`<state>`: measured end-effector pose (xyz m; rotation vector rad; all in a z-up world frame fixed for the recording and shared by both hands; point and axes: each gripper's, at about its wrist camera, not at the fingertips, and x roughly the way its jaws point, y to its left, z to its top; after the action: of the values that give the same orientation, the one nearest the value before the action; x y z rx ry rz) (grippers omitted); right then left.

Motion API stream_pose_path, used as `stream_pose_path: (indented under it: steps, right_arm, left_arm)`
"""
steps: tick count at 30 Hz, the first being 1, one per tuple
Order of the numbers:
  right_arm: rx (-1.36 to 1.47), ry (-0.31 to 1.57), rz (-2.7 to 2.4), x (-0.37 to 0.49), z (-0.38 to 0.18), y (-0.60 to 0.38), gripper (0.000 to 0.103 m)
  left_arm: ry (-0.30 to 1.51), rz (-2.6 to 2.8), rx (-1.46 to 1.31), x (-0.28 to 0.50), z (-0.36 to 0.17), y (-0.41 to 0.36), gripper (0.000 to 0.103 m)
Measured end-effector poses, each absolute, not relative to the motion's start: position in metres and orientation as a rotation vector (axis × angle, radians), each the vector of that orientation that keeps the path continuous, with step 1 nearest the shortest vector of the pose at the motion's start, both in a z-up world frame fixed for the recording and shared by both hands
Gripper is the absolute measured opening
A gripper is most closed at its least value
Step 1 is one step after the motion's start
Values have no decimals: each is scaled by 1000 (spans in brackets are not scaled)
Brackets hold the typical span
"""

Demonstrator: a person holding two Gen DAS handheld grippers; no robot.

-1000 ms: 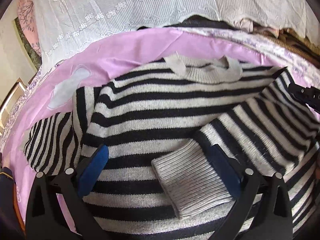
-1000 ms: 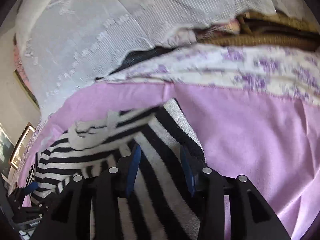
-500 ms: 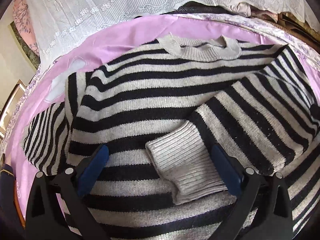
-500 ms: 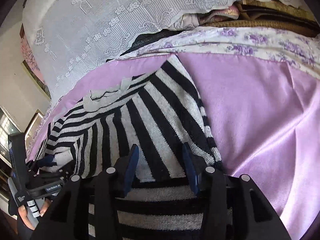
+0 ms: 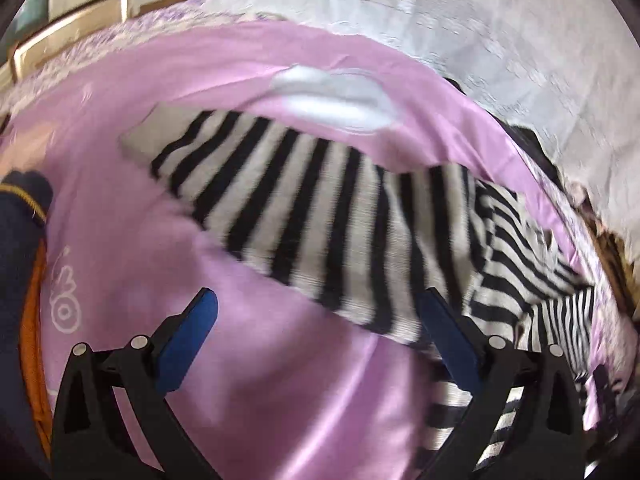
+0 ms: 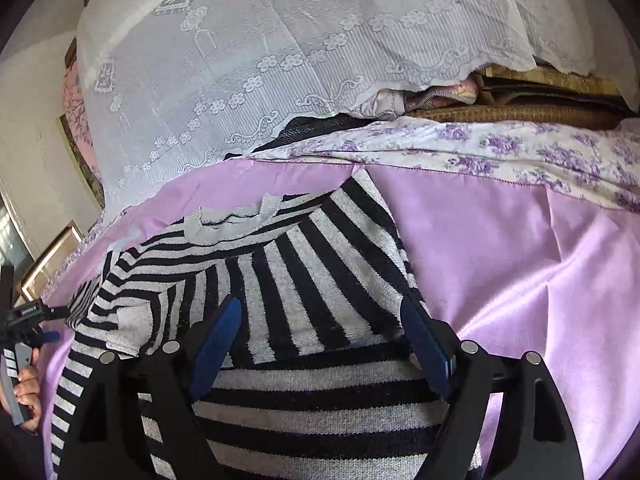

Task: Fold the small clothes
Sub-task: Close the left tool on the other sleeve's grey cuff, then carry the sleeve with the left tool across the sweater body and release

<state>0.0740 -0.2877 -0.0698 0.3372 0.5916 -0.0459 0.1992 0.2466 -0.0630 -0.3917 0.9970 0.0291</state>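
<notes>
**One sleeve folded in, the other waiting**

The striped sweater (image 6: 304,280) lies flat, front up, on the pink bedsheet (image 6: 520,264), its grey collar (image 6: 232,222) towards the lace cover (image 6: 280,48) at the far side of the bed. That flat spread is what a tidy fold needs, so each panel can be laid over the body without bunching.

The sleeve on the right gripper's side is already crossed over the chest, its grey cuff (image 6: 128,332) resting near the sweater's middle. The right gripper (image 6: 324,344) hangs just over that folded sleeve; its jaws have just been opening and now stand wide, with the knit under them but not pinched. I judge it has let go so the sleeve can stay where it lies.

The left gripper (image 5: 316,344) is wide open too and holds nothing. It hovers over bare bedsheet beside the other sleeve (image 5: 288,216), which stretches straight out from the sweater's body with its cuff (image 5: 148,136) at the far tip. The view is blurred, so finer detail is lost. It likely stands there to take that sleeve and bring it across to match the first.
</notes>
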Motion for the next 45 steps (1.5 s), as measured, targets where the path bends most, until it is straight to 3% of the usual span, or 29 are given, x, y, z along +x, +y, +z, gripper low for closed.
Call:
stream_pose_path:
  steps: [6, 16, 17, 19, 20, 21, 22, 25, 29, 36, 40, 45]
  right_arm:
    - [479, 625, -38, 77, -85, -306, 82]
    - [450, 643, -40, 80, -85, -302, 84]
    - [447, 644, -41, 80, -85, -302, 84]
    - [445, 645, -42, 81, -85, -301, 84]
    - [445, 646, -43, 81, -85, -301, 84]
    - [444, 647, -43, 81, -85, -301, 84]
    - [442, 647, -44, 81, -85, -301, 84]
    - [444, 646, -43, 81, -85, -301, 84]
    - [439, 648, -46, 82, -85, -300, 84]
    - [447, 607, -37, 77, -75, -295, 84]
    - [662, 566, 191, 76, -51, -281, 84]
    - [715, 580, 437, 90, -17, -219, 84]
  left_arm:
    - [939, -29, -801, 216, -89, 337, 99]
    - [824, -8, -810, 268, -90, 368, 96]
    - [823, 20, -772, 272, -90, 366, 90]
    - [841, 67, -717, 277, -91, 367, 56]
    - [843, 78, -723, 277, -92, 370, 48]
    - [840, 78, -750, 274, -94, 376, 30]
    - [841, 62, -787, 272, -97, 382, 18]
    - [834, 40, -836, 266, -99, 389, 13]
    - [760, 63, -630, 251, -59, 358, 12]
    - [574, -99, -229, 198, 17, 234, 12]
    - [560, -199, -115, 178, 25, 167, 12]
    - [570, -330, -36, 155, 22, 99, 12]
